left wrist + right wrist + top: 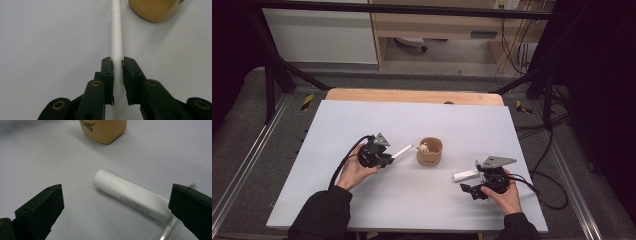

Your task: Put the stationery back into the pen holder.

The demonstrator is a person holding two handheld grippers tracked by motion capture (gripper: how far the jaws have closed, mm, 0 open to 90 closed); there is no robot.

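Left gripper [117,62] clamping thin white stick [116,30]; white tube [130,195] print illegible

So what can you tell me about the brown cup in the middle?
The brown cup is a short, round, tan pot, maybe cardboard or wood, standing upright and open on the pale table. A small pale thing sits at its rim; I cannot tell what. Dark print marks its side in the right gripper view. It stands between the two grippers, neither touching it. The thin white stick points toward it.
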